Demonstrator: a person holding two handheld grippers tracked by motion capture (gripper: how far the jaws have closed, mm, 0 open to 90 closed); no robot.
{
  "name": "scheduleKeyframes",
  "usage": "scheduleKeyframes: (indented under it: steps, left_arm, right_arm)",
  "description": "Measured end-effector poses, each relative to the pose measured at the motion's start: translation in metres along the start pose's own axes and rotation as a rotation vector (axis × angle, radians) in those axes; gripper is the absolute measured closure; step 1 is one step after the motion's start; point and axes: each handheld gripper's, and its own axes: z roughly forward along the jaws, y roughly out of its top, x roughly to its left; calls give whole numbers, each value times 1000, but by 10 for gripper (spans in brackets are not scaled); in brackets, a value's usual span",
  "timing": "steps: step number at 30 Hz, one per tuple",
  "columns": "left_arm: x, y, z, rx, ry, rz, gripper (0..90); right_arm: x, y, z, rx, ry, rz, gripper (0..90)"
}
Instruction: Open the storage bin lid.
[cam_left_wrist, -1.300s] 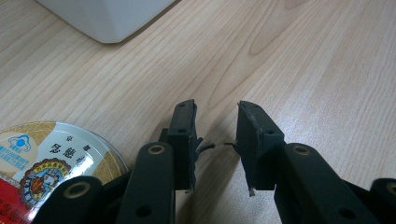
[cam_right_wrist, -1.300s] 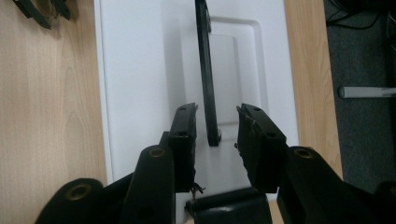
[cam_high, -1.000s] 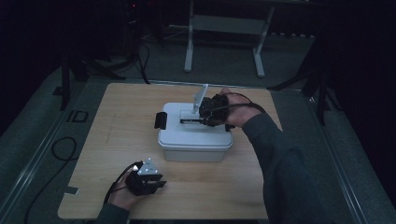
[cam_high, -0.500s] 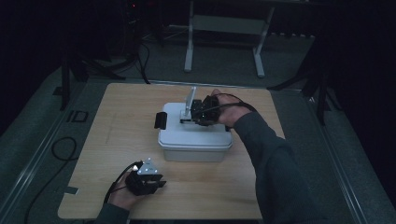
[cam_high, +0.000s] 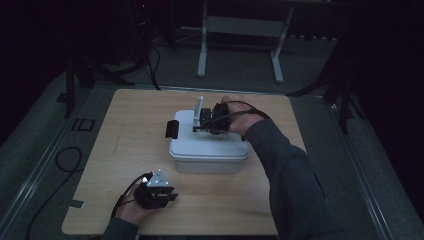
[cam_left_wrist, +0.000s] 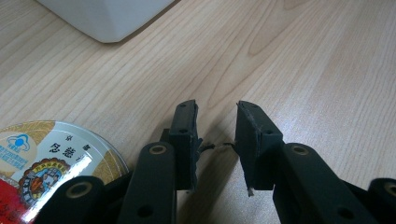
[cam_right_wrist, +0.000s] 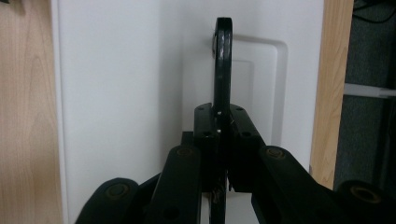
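A white lidded box (cam_high: 207, 147) stands mid-table, with a black clasp (cam_high: 172, 129) on its left end. My right gripper (cam_high: 206, 121) lies over the lid (cam_right_wrist: 116, 93), reaching in from the right. Its jaws have just been closing and are now shut on the lid's thin black handle (cam_right_wrist: 223, 60), which stands upright out of its recess between the pads; the right gripper (cam_right_wrist: 223, 114) pinches it near the base. My left gripper (cam_high: 167, 196) rests on the table near the front left. In its own view the left gripper (cam_left_wrist: 217, 114) is open, with bare wood between the jaws.
A round printed tin (cam_left_wrist: 51, 154) lies beside the left gripper's jaws. The box's corner (cam_left_wrist: 102, 14) shows beyond them. The wooden table (cam_high: 125, 125) has free room left and right of the box. Dark floor, cables and stands surround it.
The right gripper has slid a little leftward over the lid and settled at the handle. The left hand has kept still.
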Motion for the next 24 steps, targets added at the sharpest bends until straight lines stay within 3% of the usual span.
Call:
scheduleKeyframes:
  steps: [11, 24]
  left_arm:
    - [0, 0, 0, -1, 1, -2, 694]
    - [-1, 0, 0, 0, 3, -2, 694]
  right_arm:
    - [4, -1, -2, -6, 11, -18, 842]
    - [1, 1, -2, -6, 18, -1, 844]
